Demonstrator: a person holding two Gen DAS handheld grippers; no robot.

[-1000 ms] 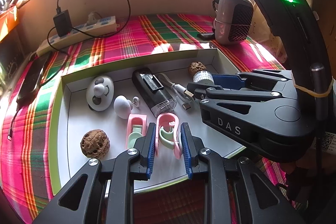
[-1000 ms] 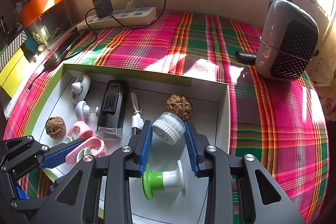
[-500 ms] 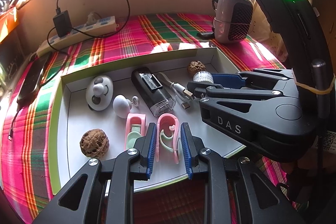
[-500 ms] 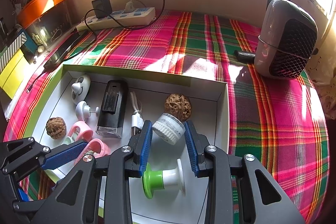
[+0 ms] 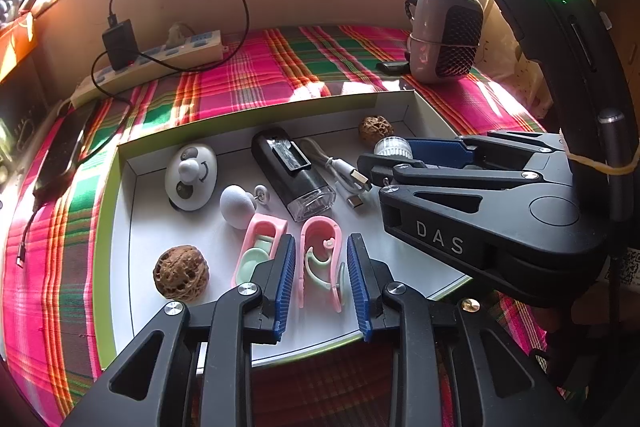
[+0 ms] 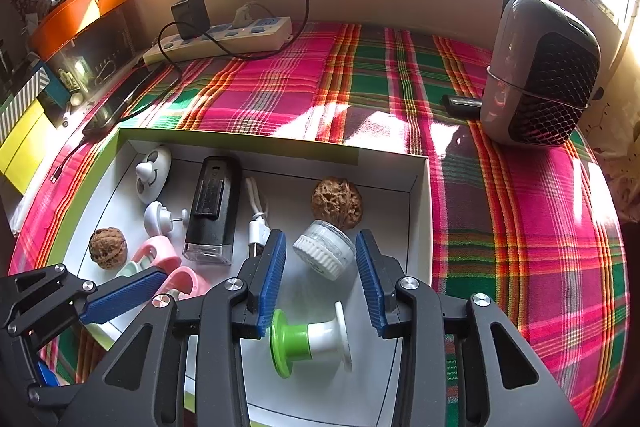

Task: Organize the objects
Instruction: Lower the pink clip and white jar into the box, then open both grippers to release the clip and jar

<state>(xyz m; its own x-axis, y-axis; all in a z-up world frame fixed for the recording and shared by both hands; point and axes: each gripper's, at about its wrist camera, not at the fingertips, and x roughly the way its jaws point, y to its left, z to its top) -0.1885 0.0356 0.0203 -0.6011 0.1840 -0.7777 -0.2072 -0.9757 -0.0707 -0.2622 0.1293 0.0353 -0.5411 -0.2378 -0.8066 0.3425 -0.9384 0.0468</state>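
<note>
A white box with a green rim holds small objects. My left gripper is open around a pink clip; a second pink clip lies just left of it. My right gripper is open around a small white ribbed jar, which also shows in the left wrist view. A green-and-white spool lies below the right fingers. Walnuts, a black device, a USB cable and white toys are in the box.
The box sits on a pink-green plaid cloth. A grey heater stands at the back right. A power strip with charger lies at the back left by the wall. A phone lies left of the box.
The left gripper has slid slightly forward around the pink clip. The right gripper has barely moved around the white jar.
</note>
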